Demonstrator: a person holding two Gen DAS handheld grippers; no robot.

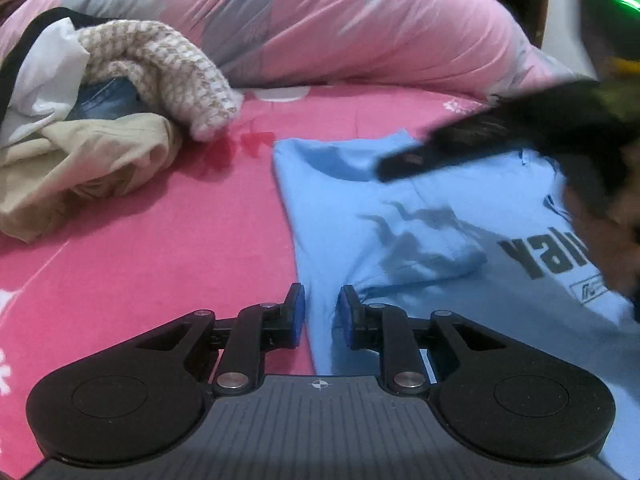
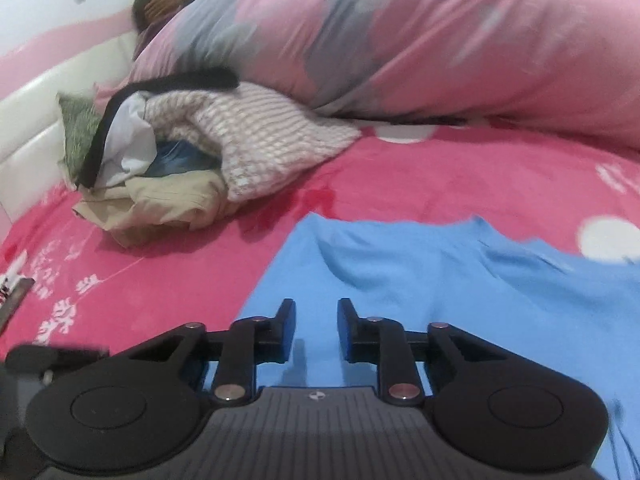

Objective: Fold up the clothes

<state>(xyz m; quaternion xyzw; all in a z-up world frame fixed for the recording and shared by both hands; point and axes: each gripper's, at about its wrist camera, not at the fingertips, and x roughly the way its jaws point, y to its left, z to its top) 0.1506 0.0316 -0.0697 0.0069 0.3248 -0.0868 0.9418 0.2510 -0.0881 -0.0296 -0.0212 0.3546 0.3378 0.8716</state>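
Observation:
A light blue T-shirt (image 1: 420, 208) with dark lettering lies spread on the pink bed sheet (image 1: 180, 248). My left gripper (image 1: 322, 312) hovers low over the shirt's left edge. Its blue-padded jaws stand a little apart, and no cloth is pinched between them. In the right wrist view the same shirt (image 2: 420, 292) fills the lower right. My right gripper (image 2: 316, 330) sits just above it, jaws slightly apart with nothing between them. In the left wrist view a blurred black tool (image 1: 460, 140) with a hand behind it crosses over the shirt's far right part.
A heap of unfolded clothes (image 1: 100, 120) lies at the left: beige trousers (image 2: 168, 204), a knitted sweater (image 2: 260, 144), and white, black and denim pieces. A bulky pink and grey duvet (image 2: 400, 40) runs along the back. A white padded bed frame (image 2: 28, 128) borders the left.

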